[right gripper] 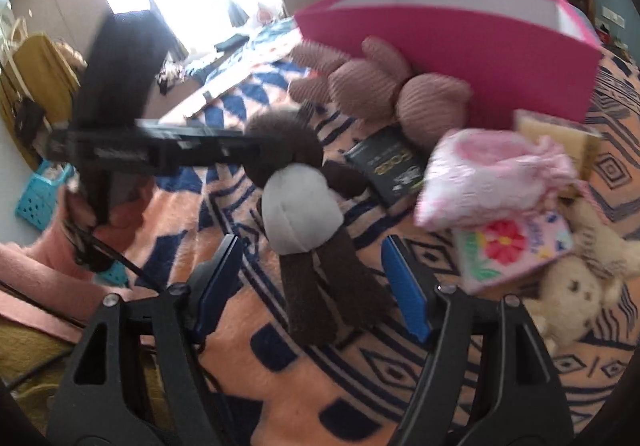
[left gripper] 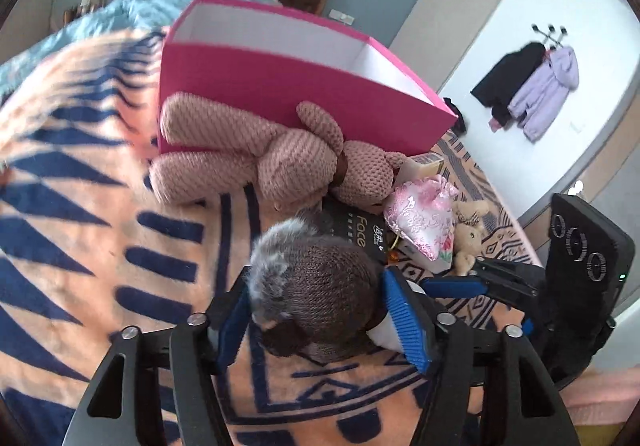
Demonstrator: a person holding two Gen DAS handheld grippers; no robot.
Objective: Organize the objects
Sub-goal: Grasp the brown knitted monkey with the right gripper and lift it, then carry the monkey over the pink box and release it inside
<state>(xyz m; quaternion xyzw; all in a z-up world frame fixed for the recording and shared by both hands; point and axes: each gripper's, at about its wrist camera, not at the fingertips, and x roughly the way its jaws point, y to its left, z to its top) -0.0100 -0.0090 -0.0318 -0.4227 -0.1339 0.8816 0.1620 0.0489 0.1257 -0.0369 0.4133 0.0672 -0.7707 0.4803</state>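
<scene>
The brown toy (left gripper: 316,286) sits low centre in the left wrist view, between the pads of the left gripper (left gripper: 320,310), which press its knitted head from both sides; I judge this a grip, though blur at the lower pad leaves it slightly unsure. In the right wrist view the same toy (right gripper: 298,205) hangs mid-frame, its white muzzle and 2 dangling legs above the blanket (right gripper: 280,386). The right gripper (right gripper: 316,286) stands wide with nothing pressed; the legs hang between its fingers without touching them.

To do this step well, keep the squeeze on the head firm but not crushing, lift clear of the blanket, then carry up and over the near wall of the pink box (left gripper: 280,77), upper centre. The right gripper could steady the legs so they do not snag on the rim.

The large knitted bear (left gripper: 260,153) lies against that wall, so the path should rise before crossing it. To the right are a dark packet (left gripper: 356,230), a pink pouch (left gripper: 420,217) and a small tan bear (left gripper: 472,230); open blanket lies left.
</scene>
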